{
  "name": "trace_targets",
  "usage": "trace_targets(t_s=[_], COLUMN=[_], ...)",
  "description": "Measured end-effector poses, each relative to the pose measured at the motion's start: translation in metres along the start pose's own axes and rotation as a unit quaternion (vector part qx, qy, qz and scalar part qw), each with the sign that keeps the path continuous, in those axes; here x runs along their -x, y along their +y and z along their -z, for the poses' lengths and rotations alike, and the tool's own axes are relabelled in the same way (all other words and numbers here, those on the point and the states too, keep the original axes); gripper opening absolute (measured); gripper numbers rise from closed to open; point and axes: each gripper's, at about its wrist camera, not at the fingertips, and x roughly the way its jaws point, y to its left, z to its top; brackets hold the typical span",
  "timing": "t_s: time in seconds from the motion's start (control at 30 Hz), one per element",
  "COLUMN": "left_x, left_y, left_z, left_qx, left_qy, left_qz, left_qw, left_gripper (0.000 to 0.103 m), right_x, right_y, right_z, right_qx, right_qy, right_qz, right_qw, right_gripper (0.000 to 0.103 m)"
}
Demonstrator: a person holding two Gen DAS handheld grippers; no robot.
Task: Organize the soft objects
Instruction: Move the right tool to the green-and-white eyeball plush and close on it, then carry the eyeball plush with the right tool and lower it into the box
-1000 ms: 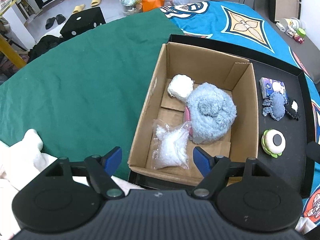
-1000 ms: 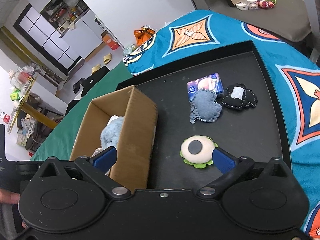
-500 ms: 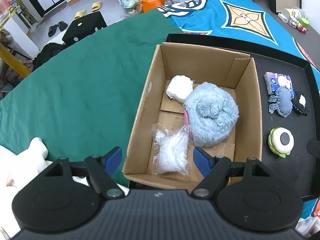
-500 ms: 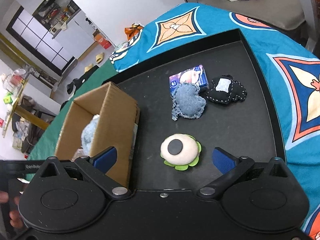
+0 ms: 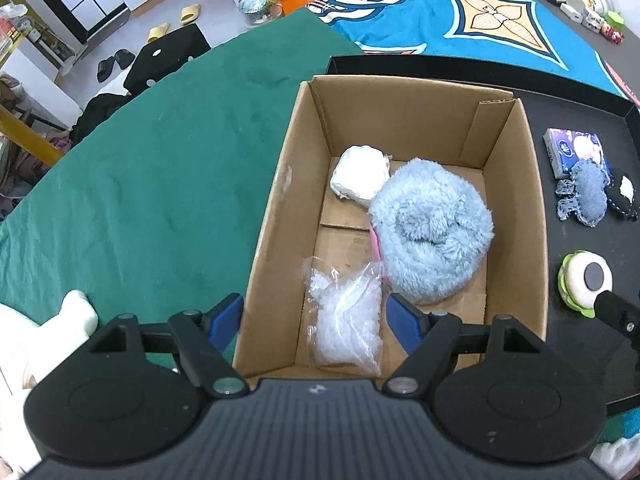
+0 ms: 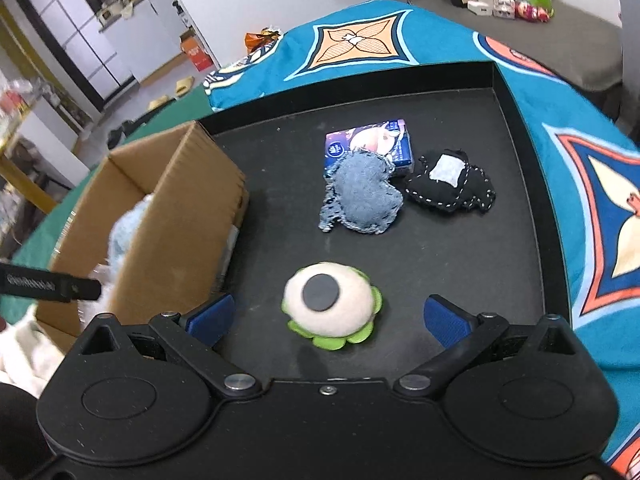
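A cardboard box [image 5: 276, 208] [image 6: 188, 216] stands on a black tray [image 6: 472, 264]. It holds a fluffy blue plush [image 5: 432, 236], a white soft lump [image 5: 360, 176] and a clear plastic bag [image 5: 344, 320]. My left gripper [image 5: 318, 322] is open and empty above the box's near end. On the tray lie a white and green eye plush [image 6: 330, 304] [image 5: 586, 284], a denim piece [image 6: 360, 196], a black stitched piece [image 6: 450, 184] and a tissue pack [image 6: 372, 142]. My right gripper [image 6: 326, 318] is open, its fingers on either side of the eye plush.
A green cloth [image 5: 140, 184] covers the table left of the box and a blue patterned cloth [image 5: 480, 20] lies behind and right of the tray. White fabric [image 5: 40, 340] lies at the near left. Small items [image 6: 516, 0] sit on a far grey surface.
My right gripper has moved right and closer to the eye plush, which now sits between its fingers. My left gripper has shifted slightly over the box.
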Motion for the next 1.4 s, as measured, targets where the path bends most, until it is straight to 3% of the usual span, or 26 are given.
trace_targets(t_s=[0.2,0.47,0.6,0.63,0.73,1.03,1.4], left_x=[-0.004,-0.009,-0.010,-0.010,-0.010,0.001,0.011], left_y=[-0.005,-0.005,-0.005,-0.004,0.000,0.012,0.025], left_z=[-0.006,-0.011,-0.011,-0.011,-0.010,-0.005,0.006], left_qx=[-0.011,-0.016,-0.018,-0.019,-0.017,-0.004,0.001], left_qy=[-0.003,0.002,0.005,0.005,0.005,-0.003,-0.018], left_qz=[-0.006,-0.006,-0.006,-0.007,-0.010,-0.002,0.015], left_qw=[0.9999,0.9998,0.9998,0.9998,0.9998,1.0000,0.9997], left_gripper=[0.077,0.077,0.077,0.077,0.077,0.077,0.077], right_x=[-0.008,-0.026,-0.031,-0.030,-0.027,-0.011,0.020], right_y=[-0.001,0.009,0.012,0.013,0.013,0.016,0.028], right_z=[-0.001,0.003,0.006,0.007,0.008,0.010,0.002], right_qx=[0.018,0.049,0.063,0.070,0.068,0.066,0.064], right_qy=[-0.008,0.011,0.018,0.015,0.017,0.023,-0.002], right_qz=[0.025,0.026,0.033,0.037,0.033,0.033,0.034], right_qw=[0.999,0.998,0.997,0.997,0.997,0.997,0.997], right_gripper=[0.097,0.090,0.067,0.056,0.048,0.045,0.045])
